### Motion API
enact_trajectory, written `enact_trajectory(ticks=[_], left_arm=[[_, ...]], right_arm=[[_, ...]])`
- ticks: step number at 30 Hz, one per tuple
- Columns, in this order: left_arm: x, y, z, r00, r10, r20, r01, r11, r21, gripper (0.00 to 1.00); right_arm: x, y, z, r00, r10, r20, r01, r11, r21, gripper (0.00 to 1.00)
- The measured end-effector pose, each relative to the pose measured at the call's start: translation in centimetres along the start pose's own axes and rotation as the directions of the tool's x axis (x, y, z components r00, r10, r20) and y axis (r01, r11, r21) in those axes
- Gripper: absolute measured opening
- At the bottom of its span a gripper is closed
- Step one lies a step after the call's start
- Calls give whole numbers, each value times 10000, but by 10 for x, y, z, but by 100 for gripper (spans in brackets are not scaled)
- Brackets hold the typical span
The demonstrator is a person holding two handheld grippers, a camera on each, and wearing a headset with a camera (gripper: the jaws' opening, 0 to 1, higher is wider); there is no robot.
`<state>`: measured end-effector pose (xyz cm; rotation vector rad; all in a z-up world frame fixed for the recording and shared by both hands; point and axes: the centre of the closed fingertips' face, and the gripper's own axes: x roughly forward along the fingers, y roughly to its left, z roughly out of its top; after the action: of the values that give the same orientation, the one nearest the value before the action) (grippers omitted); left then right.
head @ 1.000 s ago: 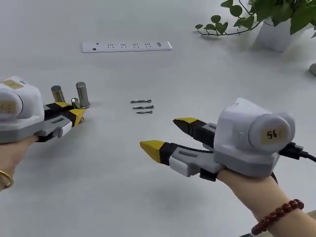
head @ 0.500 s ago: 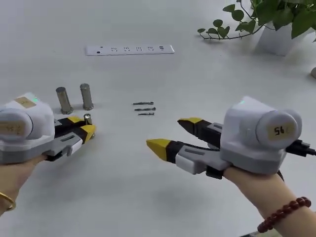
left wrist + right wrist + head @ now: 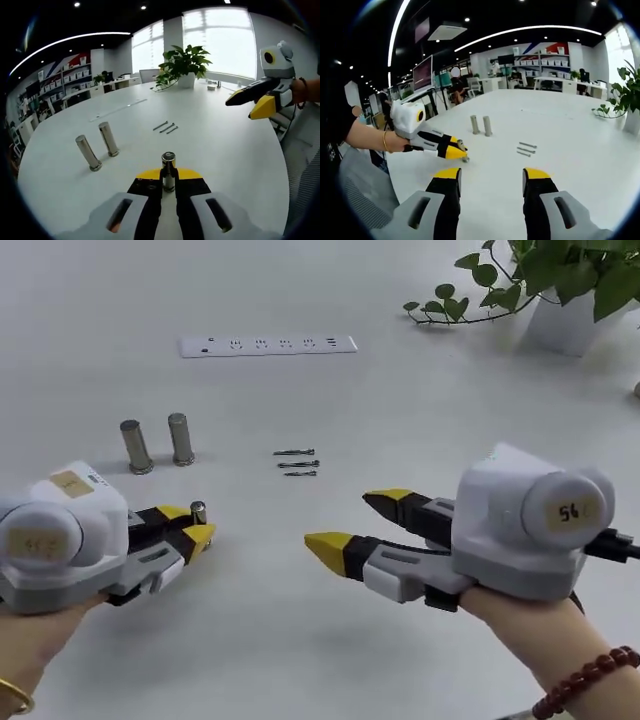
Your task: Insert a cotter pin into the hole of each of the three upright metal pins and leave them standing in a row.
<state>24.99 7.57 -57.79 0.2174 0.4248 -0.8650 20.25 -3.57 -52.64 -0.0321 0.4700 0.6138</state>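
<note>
Landmark: the three cotter pins (image 3: 297,463), lying flat and parallel on the tabletop (image 3: 420,390), close together, long axes running left-right in the head view.

Left of the cotter pins and nearer the person, the left tongs (image 3: 197,522) pinch one metal pin (image 3: 198,511), held upright. Whether its base touches the surface cannot be told. The two standing pins (image 3: 181,438) are well left of the cotter pins, side by side.

The right tongs (image 3: 340,520), spread and empty, hover right of the cotter pins and nearer the person.

Assessment: the right tongs are the free and nearer tool. The cotter pins lie ahead of their tips, axes slanting across the approach line, favouring a grip across one shank. Picking up two at once is a risk.
</note>
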Motion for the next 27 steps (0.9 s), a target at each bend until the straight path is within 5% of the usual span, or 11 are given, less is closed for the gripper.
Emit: enact_trajectory(ticks=[10,19,27], left_arm=[[2,1,-1,9999,37,122,-34,9998,-196,6],[3,-1,-9,9995,26,-306,-30,9999,-140,12],[-5,1,1,9994,318,-117,-321,9992,-234,22]], right_arm=[[0,0,-3,9999,39,-139,-38,10000,41,44],[0,-2,-3,9997,-12,-230,12,10000,-30,44],[8,-12,6,9978,179,-641,-210,9986,-475,39]])
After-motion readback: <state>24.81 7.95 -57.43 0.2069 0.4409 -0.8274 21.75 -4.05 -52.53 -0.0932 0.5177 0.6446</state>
